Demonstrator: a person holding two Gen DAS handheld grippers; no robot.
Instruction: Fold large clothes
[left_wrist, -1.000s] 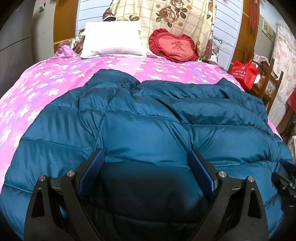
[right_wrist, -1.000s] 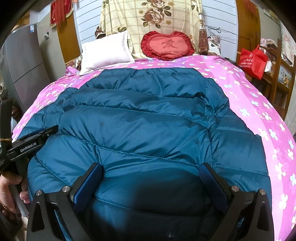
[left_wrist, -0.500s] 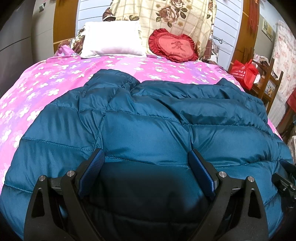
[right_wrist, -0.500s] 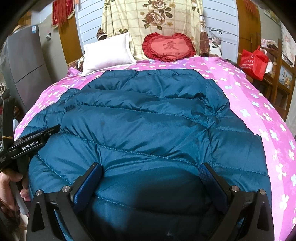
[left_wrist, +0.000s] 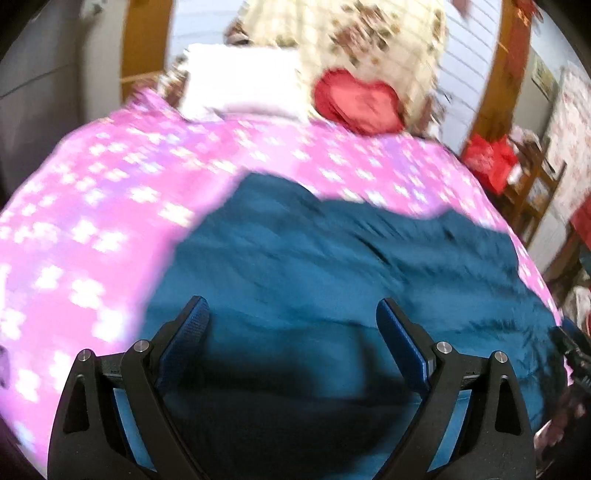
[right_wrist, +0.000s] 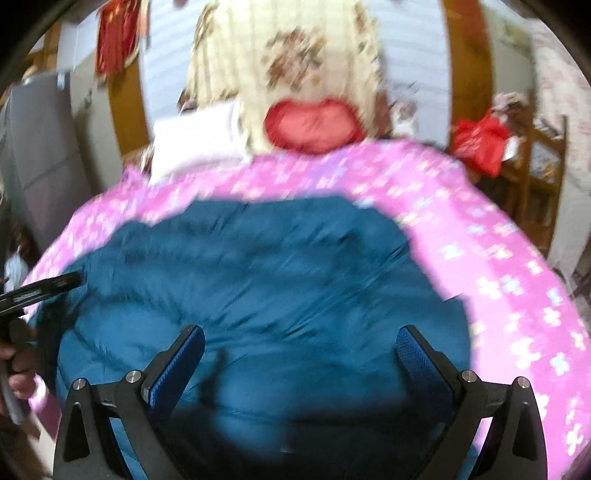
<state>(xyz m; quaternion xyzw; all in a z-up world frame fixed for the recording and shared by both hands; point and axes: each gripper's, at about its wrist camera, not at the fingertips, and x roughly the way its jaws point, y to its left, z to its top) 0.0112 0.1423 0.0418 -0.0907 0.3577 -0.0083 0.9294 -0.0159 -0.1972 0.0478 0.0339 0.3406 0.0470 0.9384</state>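
A large teal quilted down jacket lies spread on a pink flowered bedspread; it also shows in the right wrist view. Both views are motion-blurred. My left gripper is open, its blue-padded fingers wide apart over the jacket's near edge. My right gripper is open over the jacket's near edge too. The left gripper's body shows at the left edge of the right wrist view. The jacket's near hem is hidden below both grippers.
A white pillow and a red heart cushion lie at the head of the bed against a floral cover. A red bag sits on wooden furniture to the right. Grey cabinets stand left.
Both grippers have pulled back and up from the jacket. The jacket looks smaller and farther, with more pink bedspread showing around it. Both stay open.
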